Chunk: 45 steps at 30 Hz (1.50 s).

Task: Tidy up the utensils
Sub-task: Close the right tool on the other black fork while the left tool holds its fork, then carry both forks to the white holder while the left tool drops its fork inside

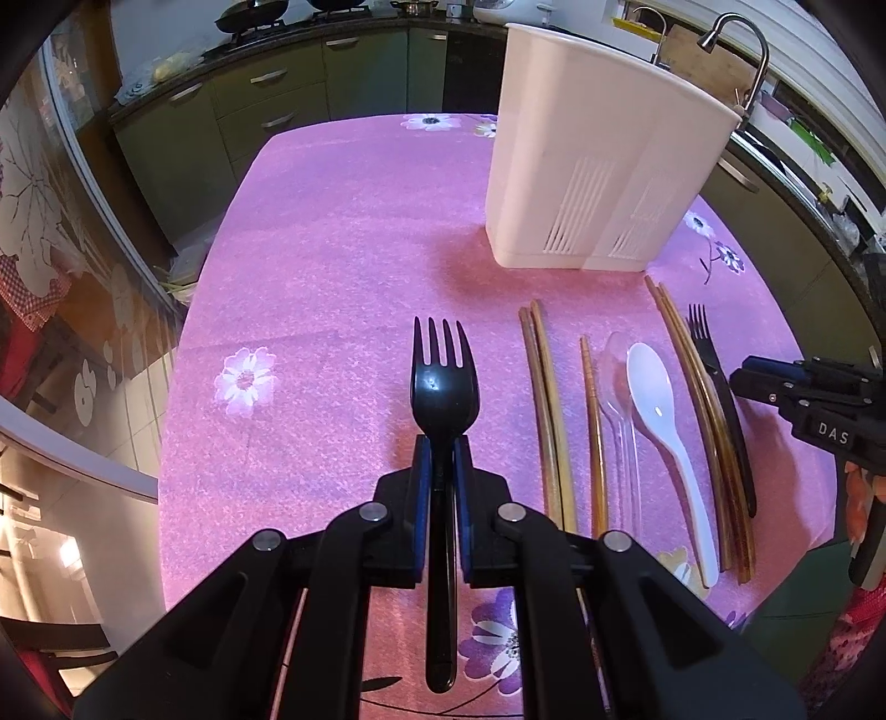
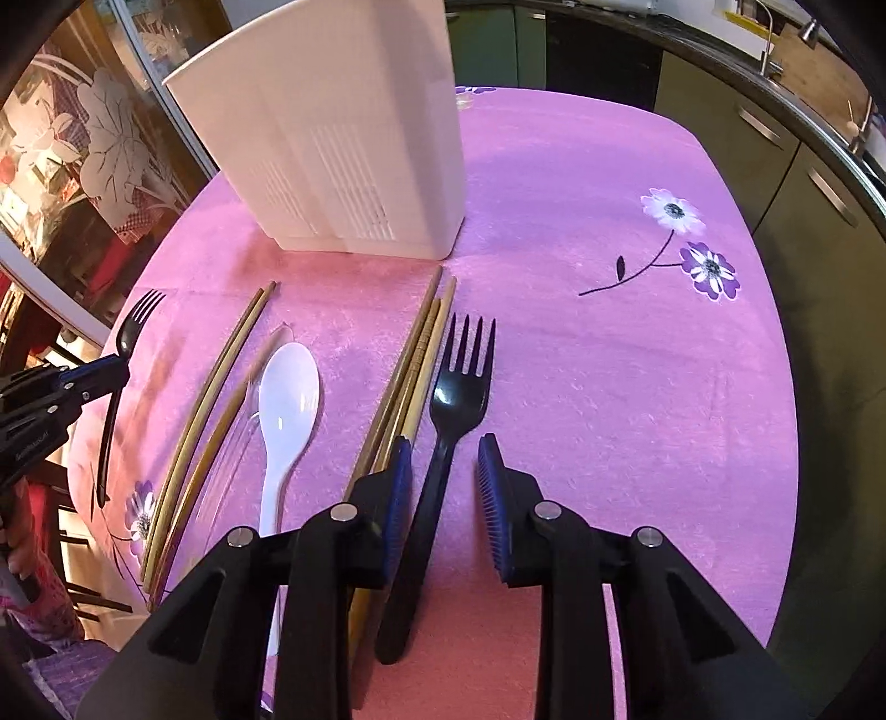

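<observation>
My left gripper (image 1: 441, 459) is shut on the handle of a black plastic fork (image 1: 443, 382), held tines forward above the pink cloth; it also shows in the right wrist view as left gripper (image 2: 105, 376) with its fork (image 2: 130, 327). A second black fork (image 2: 462, 387) lies on the cloth. My right gripper (image 2: 446, 459) straddles its handle, with a gap still showing at the right pad. A white slotted utensil holder (image 2: 332, 138) stands upright beyond. Brown chopsticks (image 2: 415, 360), a white spoon (image 2: 288, 399) and a clear spoon (image 2: 249, 410) lie in a row.
The table (image 1: 332, 249) wears a pink floral cloth, bare on its left half. Another chopstick pair (image 2: 221, 376) lies near the left side. Green kitchen cabinets (image 1: 277, 99) and a sink faucet (image 1: 742, 50) ring the table. The right gripper (image 1: 742, 382) sits at the cloth's right edge.
</observation>
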Each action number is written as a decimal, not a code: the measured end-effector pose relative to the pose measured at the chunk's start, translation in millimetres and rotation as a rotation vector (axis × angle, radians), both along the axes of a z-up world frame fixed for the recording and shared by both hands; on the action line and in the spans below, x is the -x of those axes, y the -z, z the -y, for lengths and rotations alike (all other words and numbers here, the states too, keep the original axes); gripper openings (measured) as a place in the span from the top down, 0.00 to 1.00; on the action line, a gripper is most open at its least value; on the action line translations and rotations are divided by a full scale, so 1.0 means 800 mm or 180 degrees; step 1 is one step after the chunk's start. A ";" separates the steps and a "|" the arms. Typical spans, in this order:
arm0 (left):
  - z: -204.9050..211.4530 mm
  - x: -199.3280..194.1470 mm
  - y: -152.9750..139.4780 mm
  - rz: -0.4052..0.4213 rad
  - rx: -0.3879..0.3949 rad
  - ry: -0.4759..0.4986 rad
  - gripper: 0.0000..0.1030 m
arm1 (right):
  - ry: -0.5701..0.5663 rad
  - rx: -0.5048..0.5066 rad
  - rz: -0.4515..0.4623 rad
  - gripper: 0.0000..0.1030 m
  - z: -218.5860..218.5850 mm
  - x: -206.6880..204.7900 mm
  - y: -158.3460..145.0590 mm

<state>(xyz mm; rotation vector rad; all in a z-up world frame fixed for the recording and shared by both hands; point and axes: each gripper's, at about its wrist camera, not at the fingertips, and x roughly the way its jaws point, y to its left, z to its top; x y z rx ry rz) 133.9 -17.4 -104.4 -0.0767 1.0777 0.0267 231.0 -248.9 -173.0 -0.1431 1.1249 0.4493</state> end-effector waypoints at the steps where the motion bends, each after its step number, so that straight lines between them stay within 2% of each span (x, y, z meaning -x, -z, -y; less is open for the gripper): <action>1: 0.000 0.000 0.000 0.0004 0.0003 0.0005 0.92 | -0.0001 0.0040 -0.0012 0.75 -0.001 0.000 0.000; 7: 0.000 0.002 -0.004 0.0036 0.0019 0.0007 0.92 | -0.0027 0.0318 -0.0078 0.76 -0.026 -0.005 0.011; 8: 0.000 0.001 -0.004 0.0039 0.0021 0.0010 0.92 | -0.0032 0.0383 -0.0053 0.79 -0.031 -0.006 0.012; 9: 0.000 0.001 -0.004 0.0041 0.0021 0.0010 0.92 | -0.0032 0.0431 -0.0045 0.89 -0.034 -0.007 0.015; 11: 0.000 0.001 -0.006 0.0052 0.0027 0.0011 0.92 | -0.0028 0.0456 0.0008 0.91 -0.040 -0.009 0.016; 14: 0.000 0.000 -0.012 0.0088 0.0051 0.0021 0.92 | 0.0047 0.0297 0.0148 0.93 -0.039 -0.007 0.004; 20: 0.003 -0.010 -0.053 0.0263 0.0194 0.0120 0.92 | 0.0182 -0.0376 0.0480 0.93 0.001 0.012 -0.059; 27: 0.013 -0.033 -0.155 0.0781 0.0229 0.0250 0.92 | 0.0300 -0.0874 0.0923 0.94 0.024 0.036 -0.121; 32: 0.022 -0.066 -0.214 0.1162 0.0335 0.0255 0.92 | 0.0287 -0.1082 0.1128 0.94 0.034 0.043 -0.166; 36: 0.028 -0.099 -0.233 0.1487 0.0402 0.0241 0.92 | 0.0264 -0.1154 0.1202 0.94 0.034 0.046 -0.187; 40: 0.037 -0.133 -0.230 0.1793 0.0489 0.0241 0.92 | 0.0258 -0.1206 0.1235 0.94 0.032 0.048 -0.193; 45: 0.048 -0.161 -0.212 0.2286 0.0261 0.0047 0.92 | 0.0263 -0.1227 0.1263 0.94 0.029 0.047 -0.197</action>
